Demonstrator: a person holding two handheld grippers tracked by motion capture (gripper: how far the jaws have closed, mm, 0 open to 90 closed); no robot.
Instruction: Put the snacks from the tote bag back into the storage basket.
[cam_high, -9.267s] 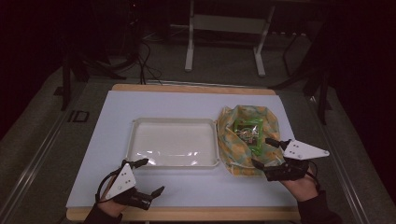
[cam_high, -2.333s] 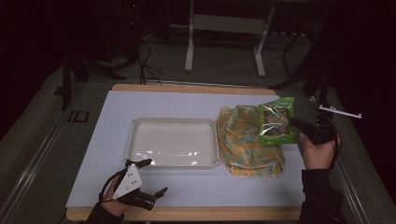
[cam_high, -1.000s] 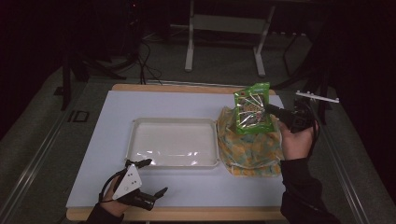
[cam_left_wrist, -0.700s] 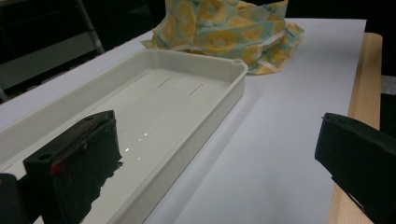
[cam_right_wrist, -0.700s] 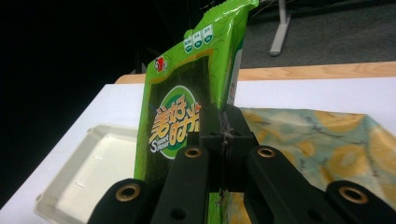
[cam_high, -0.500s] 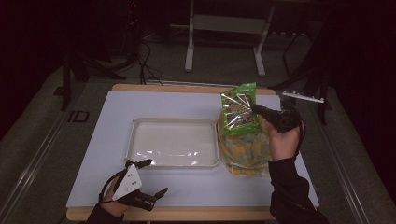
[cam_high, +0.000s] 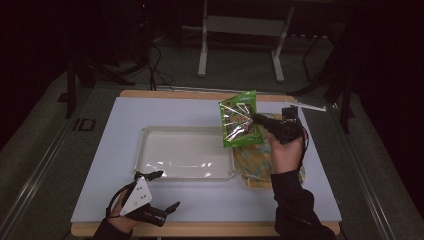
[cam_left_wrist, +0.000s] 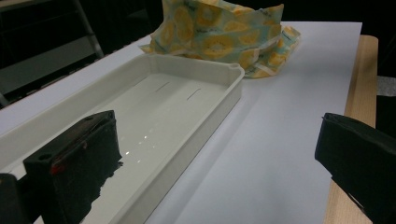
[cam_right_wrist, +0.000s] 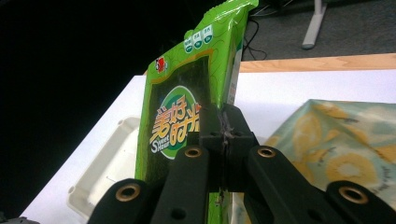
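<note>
Up in the air: a green snack packet (cam_high: 239, 119), pinched at its edge by the right gripper (cam_high: 260, 119), jaws pressed tight together on it, as seen up close in the right gripper view (cam_right_wrist: 187, 116). Standing tall, long side up and down, top seal toward the far side of the table. Hanging over the near-right corner of the white tray (cam_high: 185, 152) and the left edge of the yellow patterned bag (cam_high: 260, 162). Tray lying just to the left of the packet and lower down, so probably a short trip left and down to drop it in. Tray bare inside, seen in the left gripper view too (cam_left_wrist: 154, 116). Long way of the tray going left to right, so packet likely needs to tip over flat to fit well. Left gripper (cam_high: 157, 197) low at the near edge of the table, jaws spread wide, holding nothing, well apart from the packet. Right hand (cam_high: 286, 152) much nearer, only 1 already carrying it.
</note>
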